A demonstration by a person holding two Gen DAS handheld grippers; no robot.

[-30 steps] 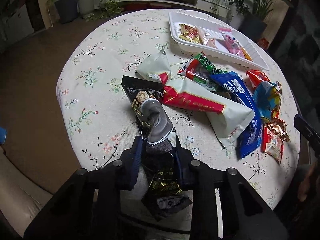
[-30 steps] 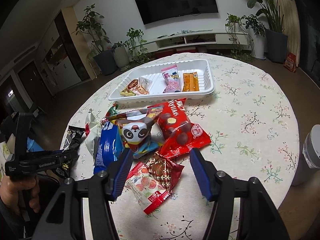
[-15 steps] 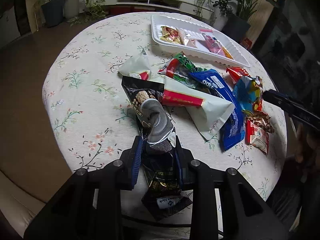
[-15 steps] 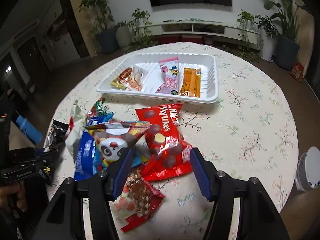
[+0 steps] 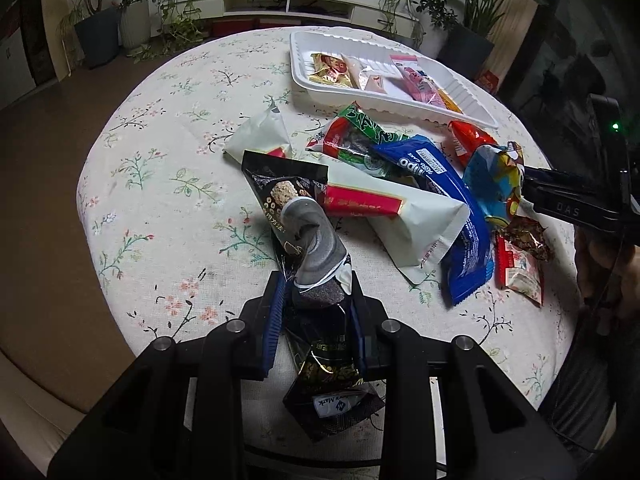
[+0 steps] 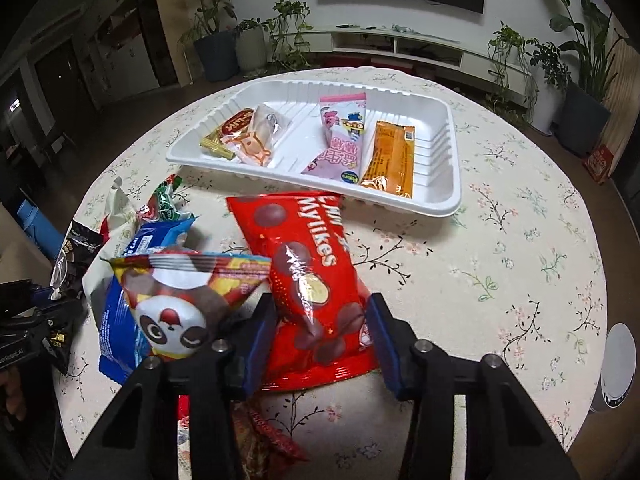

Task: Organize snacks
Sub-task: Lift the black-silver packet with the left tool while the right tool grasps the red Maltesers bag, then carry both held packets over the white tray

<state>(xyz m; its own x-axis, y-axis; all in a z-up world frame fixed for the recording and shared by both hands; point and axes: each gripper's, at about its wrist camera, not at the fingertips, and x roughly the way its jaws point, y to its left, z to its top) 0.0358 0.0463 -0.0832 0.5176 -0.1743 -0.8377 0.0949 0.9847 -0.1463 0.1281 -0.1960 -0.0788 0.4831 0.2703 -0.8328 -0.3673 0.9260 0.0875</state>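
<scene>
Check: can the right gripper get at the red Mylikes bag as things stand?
Probably yes. The right gripper already straddles the red Mylikes bag, its jaws just closing; the panda packet beside it isn't blocking.

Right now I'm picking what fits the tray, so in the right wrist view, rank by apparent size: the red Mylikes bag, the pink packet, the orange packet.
1. Red Mylikes bag, clearly largest, though nearest the camera.
2. Pink packet and orange packet: too alike to rank.
</scene>
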